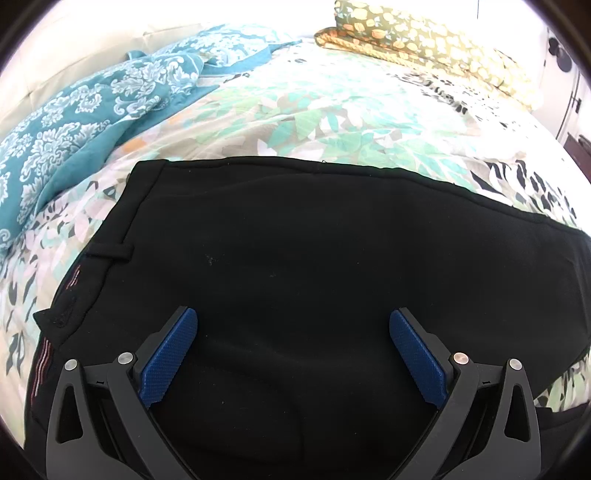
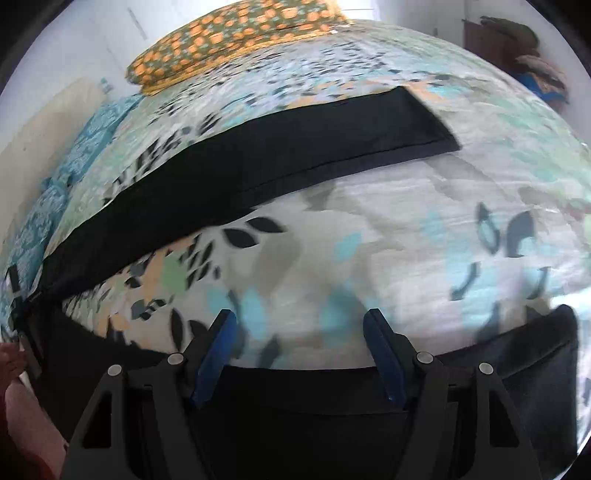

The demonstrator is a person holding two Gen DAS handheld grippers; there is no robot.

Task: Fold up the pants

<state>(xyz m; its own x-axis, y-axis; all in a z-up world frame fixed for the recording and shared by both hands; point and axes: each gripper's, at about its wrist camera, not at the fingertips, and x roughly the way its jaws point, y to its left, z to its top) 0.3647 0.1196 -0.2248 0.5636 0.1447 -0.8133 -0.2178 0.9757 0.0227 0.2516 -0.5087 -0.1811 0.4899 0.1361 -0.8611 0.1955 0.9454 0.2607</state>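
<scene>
- Black pants lie spread on a bed with a leaf-print sheet.
- Teal blanket, orange-patterned pillow behind.
- Left tool and right tool gape wide, holding nothing.

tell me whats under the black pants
The black pants lie spread on the leaf-print bedsheet, which shows all around them. Whatever sits directly beneath the fabric is covered.

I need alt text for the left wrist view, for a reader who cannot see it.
Black pants lie flat on a floral bedsheet, waistband to the left. The open left tongs hover above them, blue pads wide apart. A teal blanket lies at left.
</scene>
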